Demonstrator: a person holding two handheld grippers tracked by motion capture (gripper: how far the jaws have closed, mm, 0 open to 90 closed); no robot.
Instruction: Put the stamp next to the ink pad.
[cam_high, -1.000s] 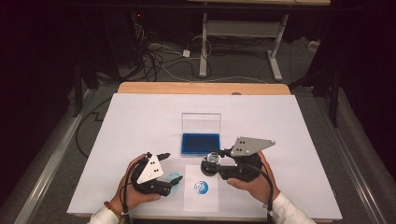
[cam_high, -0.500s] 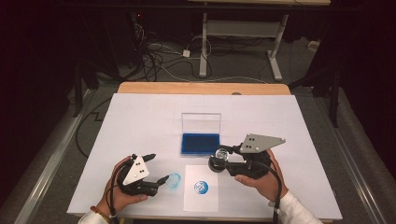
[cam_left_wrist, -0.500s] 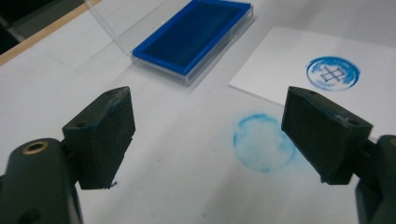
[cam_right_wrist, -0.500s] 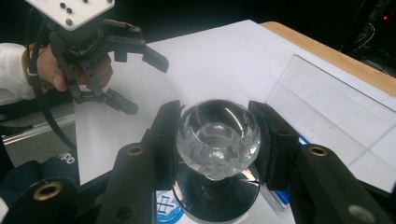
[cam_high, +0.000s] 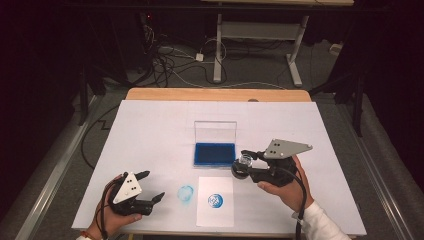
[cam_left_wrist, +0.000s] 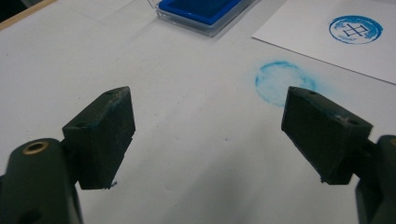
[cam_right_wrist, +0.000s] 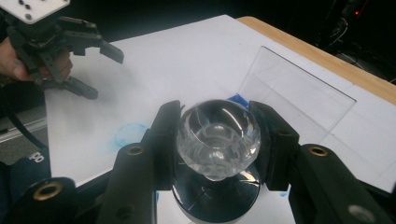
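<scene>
Right tool (cam_high: 243, 165), clenched on the stamp (cam_high: 244, 162), now hovers beside the ink pad (cam_high: 215, 154) for re-inking, left tool (cam_high: 150, 186) having withdrawn released.

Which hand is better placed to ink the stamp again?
Right. The right gripper is already shut on the stamp beside the open ink pad; the left gripper is open and empty, farther away.

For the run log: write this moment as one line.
right gripper: shut on clear-knobbed round stamp | left gripper: open | open blue ink pad
</scene>
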